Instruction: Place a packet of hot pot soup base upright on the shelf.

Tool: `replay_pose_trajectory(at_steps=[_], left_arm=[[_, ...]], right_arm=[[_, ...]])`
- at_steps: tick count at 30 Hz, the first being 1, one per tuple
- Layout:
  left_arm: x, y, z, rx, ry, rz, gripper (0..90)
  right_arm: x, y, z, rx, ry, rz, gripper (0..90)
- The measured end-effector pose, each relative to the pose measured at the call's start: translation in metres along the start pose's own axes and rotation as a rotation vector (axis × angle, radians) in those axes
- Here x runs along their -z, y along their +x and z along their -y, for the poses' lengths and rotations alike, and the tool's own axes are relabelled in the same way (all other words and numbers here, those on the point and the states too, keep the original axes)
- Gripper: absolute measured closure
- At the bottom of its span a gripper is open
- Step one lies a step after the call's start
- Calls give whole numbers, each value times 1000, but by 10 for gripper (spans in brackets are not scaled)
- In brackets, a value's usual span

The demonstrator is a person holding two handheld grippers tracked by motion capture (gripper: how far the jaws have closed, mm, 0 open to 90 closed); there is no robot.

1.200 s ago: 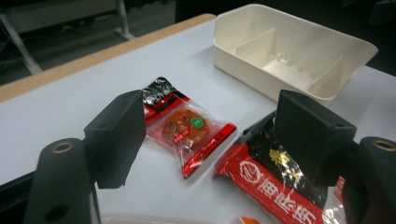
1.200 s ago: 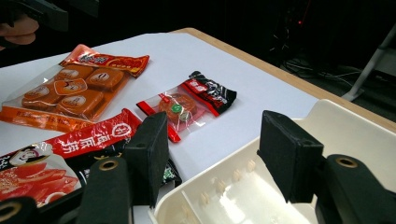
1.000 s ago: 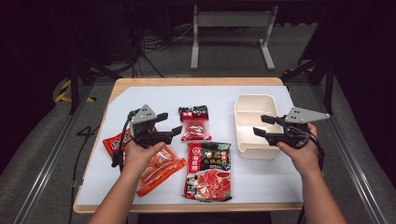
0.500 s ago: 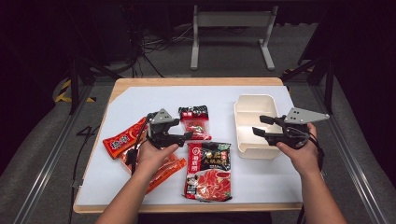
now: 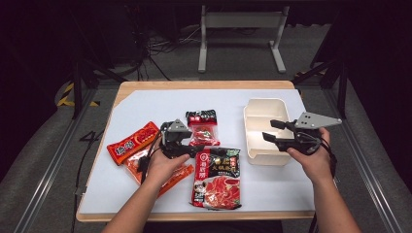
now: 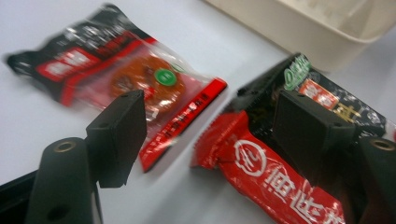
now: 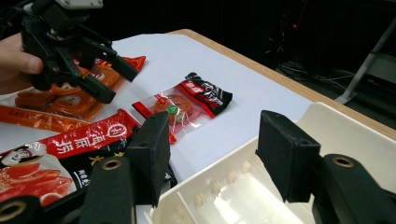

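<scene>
left claw (image 5: pixel 193 145) hangs open just above the small black-and-red snack packet (image 5: pixel 203 127) and the big hotpot pouch (image 5: pixel 217 177) (nothing between its jaws). right claw (image 5: pixel 272 131) is open too, empty, over the cream tray (image 5: pixel 256 106).

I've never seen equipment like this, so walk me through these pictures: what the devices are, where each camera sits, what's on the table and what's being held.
A person sits at a table and holds a hand-operated tool with two black jaws in each hand: the left gripper and the right gripper. One camera looks down from above; one more rides on each gripper and looks along its jaws. On the white surface lie a cream divided tray, a small black-and-red snack packet, a large red-and-black soup base packet and two orange-red packets on the left. The left gripper's jaws stand open, low over the two middle packets. The right gripper's jaws are open above the tray. Nothing is held.
</scene>
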State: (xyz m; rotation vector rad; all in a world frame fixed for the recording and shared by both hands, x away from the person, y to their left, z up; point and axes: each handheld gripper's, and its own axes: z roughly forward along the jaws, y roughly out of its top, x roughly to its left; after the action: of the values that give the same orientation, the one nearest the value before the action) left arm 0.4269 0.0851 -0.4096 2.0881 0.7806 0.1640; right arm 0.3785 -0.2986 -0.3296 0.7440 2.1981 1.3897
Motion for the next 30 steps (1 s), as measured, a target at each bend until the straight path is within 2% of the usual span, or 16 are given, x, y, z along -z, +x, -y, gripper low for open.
replay_pose_trajectory(at_steps=[2, 10, 12, 14, 21, 25, 30], left_arm=[[-4, -1, 1, 2, 28, 8, 271], [-11, -4, 4, -18, 65, -9, 315], [-13, -4, 5, -13, 72, -5, 324], [-14, -4, 5, 7, 82, 17, 348], [-23, -5, 7, -3, 158, -1, 405], [-26, -5, 7, 19, 189, -16, 437], [-27, -2, 8, 52, 209, 22, 490]], right_arm=[[-1, 0, 0, 0, 2, -4, 447], [-3, 2, 1, 5, 11, -8, 447], [-4, 2, 1, 10, 12, -4, 444], [-4, 3, 1, 12, 8, -6, 444], [-5, 3, 1, 15, 11, -7, 442], [-6, 3, 1, 17, 15, -5, 438], [-8, 5, 1, 24, 20, -1, 434]])
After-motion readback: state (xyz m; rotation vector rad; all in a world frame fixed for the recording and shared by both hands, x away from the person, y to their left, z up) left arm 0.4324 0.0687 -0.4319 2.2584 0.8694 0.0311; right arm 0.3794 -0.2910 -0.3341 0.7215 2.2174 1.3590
